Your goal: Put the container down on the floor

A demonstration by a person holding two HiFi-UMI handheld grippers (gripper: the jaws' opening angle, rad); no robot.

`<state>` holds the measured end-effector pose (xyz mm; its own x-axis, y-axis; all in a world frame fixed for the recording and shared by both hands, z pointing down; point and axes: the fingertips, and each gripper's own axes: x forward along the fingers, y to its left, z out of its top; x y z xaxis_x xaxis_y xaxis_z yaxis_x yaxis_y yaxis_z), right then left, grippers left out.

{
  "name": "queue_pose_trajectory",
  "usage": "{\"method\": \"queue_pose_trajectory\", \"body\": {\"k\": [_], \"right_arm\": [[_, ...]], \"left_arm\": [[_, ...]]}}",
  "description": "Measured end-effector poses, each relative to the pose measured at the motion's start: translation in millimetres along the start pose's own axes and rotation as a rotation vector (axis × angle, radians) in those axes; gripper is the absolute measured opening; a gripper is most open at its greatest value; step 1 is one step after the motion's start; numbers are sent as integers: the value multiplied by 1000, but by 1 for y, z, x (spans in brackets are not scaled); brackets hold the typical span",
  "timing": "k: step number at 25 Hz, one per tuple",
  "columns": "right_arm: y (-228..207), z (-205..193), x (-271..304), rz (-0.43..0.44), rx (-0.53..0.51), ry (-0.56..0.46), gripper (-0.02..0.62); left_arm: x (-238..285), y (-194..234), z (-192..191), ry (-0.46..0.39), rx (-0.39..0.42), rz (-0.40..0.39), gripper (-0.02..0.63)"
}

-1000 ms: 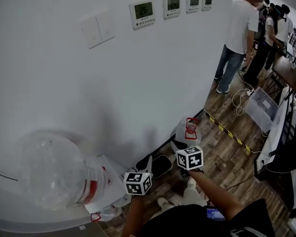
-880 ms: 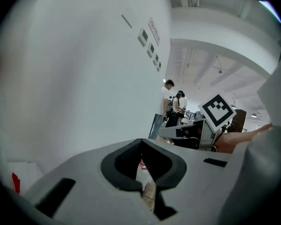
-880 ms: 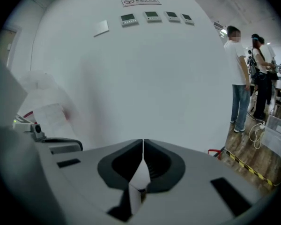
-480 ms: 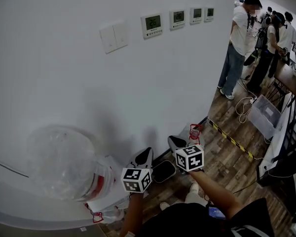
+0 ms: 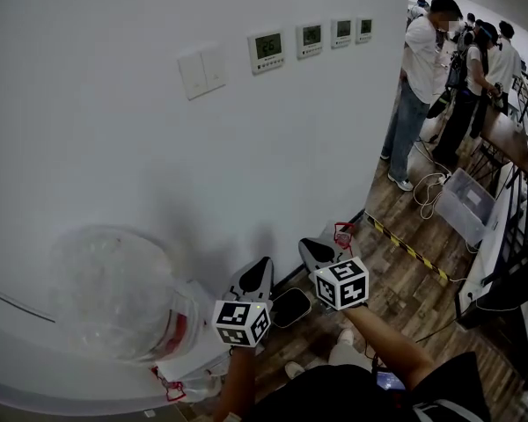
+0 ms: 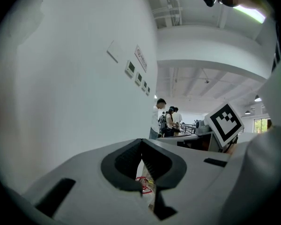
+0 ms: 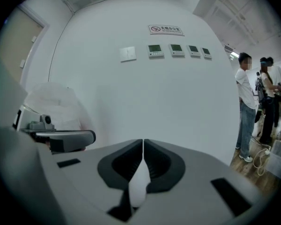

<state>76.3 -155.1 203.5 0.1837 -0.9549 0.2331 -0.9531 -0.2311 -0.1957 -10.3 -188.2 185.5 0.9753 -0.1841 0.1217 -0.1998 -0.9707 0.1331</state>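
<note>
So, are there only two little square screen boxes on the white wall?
No, four square screen boxes hang in a row on the white wall.

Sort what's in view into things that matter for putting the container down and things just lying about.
For the job: clear container, wooden floor, left gripper and right gripper, both shut and empty.

Just lying about: wall thermostats, light switch, storage bin, white cables, striped floor tape, people standing.

Shared lab-like workroom: wall thermostats [image 5: 267,49], floor cables [image 5: 429,185], people [image 5: 420,69] gathered beyond.
</note>
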Motion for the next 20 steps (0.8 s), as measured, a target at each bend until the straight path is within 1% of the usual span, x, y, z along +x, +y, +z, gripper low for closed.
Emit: {"method": "queue_pose_trajectory", "body": {"k": [3,7,10,12,20], "right_arm": [[6,5,-3,7,9,-18,34],[1,13,-26,20,-1,-36,34],[10,14,-10,18,-2,-33,34],[10,17,-9,19,-2,-36,34],[-12,27,-38,36,0,-45,34]], "left_arm": [[-4,1,1,-23,-12,10,15],[-6,-22,3,-29,-15,23,15],[-10,-1,2,-33,-41,33,15],[-9,1,4,-36,-44,37,15],[3,-44,17,-45,-21,25,15]]}}
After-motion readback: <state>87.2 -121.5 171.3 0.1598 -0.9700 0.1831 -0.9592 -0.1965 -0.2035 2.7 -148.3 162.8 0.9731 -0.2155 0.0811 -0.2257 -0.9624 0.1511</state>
